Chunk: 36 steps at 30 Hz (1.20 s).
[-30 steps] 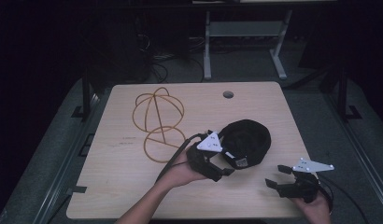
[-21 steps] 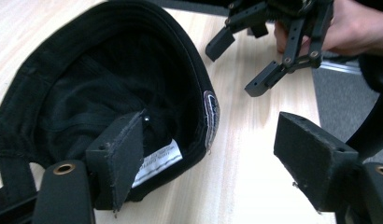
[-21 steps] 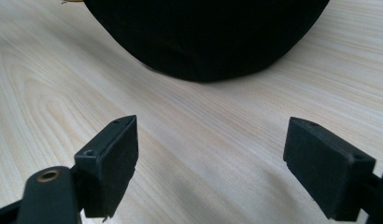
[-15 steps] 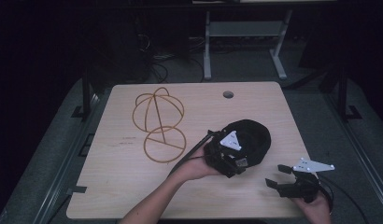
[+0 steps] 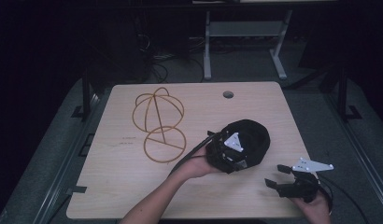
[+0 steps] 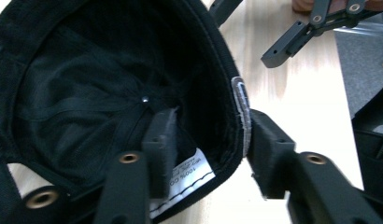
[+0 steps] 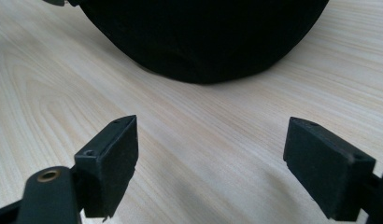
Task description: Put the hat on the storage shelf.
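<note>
The left gripper (image 6: 203,140) is straddling the rim of the black cap (image 5: 248,140): one jaw is sitting inside the crown beside the white care label (image 6: 185,179), the other outside against the frayed edge of the band. Its jaws have just been closing from wide open, and they are now standing roughly a third open with the rim between them; the outer pad looks to be touching the fabric, while the inner pad is still standing off a little, so I am judging the pinch as not yet firm. Compared with a second ago, this gripper has moved from the cap's 9 o'clock edge in over its opening.

That means the grasp on the cap is being made now, and lifting should be waiting until both pads are pressing.

The cap is lying opening-up on the wooden table (image 5: 115,186), at about 4 o'clock from the table's centre. The right gripper (image 5: 280,176) is resting at 4 o'clock from the cap, well apart from it, jaws spread wide and holding nothing, unmoved since a second ago. The wire cap stand (image 5: 159,123) is lying at 10 o'clock from the cap, untouched.
</note>
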Motion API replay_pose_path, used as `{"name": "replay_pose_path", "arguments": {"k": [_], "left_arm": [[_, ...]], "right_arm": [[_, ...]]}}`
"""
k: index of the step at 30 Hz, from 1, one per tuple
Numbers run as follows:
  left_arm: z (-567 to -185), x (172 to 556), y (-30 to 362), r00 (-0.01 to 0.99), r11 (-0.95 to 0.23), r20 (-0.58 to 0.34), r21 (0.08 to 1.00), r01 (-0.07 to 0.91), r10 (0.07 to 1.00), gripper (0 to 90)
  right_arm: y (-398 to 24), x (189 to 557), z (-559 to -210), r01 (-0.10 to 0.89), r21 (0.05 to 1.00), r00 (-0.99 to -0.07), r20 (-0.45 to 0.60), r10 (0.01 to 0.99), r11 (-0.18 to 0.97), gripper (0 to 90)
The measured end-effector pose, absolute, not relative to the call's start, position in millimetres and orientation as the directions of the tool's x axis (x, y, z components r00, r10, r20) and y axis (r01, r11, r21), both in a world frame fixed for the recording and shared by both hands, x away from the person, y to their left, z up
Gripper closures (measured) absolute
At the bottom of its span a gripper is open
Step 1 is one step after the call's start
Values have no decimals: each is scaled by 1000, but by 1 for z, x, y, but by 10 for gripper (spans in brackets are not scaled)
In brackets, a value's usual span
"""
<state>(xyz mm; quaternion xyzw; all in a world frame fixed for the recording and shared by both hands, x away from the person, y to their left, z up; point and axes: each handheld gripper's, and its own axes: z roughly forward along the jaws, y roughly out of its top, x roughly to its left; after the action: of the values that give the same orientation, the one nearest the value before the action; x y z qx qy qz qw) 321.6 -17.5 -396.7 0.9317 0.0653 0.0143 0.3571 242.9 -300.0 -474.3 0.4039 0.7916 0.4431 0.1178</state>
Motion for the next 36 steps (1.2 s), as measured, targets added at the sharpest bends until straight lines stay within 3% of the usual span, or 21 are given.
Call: {"name": "replay_pose_path", "arguments": {"k": [9,18,26,36], "left_arm": [[-396,320,-24,996,-737,-29,671,78,80,767],[-385,318,-26,996,-704,-58,705,85,61,790],[-371,317,-21,992,-634,-120,764,122,47,794],[-348,306,-23,991,-583,-127,808,82,-36,794]], "right_arm": [[-299,243,-474,537,794,-648,172,742,285,176],[-298,241,-471,518,810,-648,162,744,275,177],[-299,238,-465,478,857,-656,201,728,193,160],[-301,235,-458,425,897,-672,221,707,124,160]]}}
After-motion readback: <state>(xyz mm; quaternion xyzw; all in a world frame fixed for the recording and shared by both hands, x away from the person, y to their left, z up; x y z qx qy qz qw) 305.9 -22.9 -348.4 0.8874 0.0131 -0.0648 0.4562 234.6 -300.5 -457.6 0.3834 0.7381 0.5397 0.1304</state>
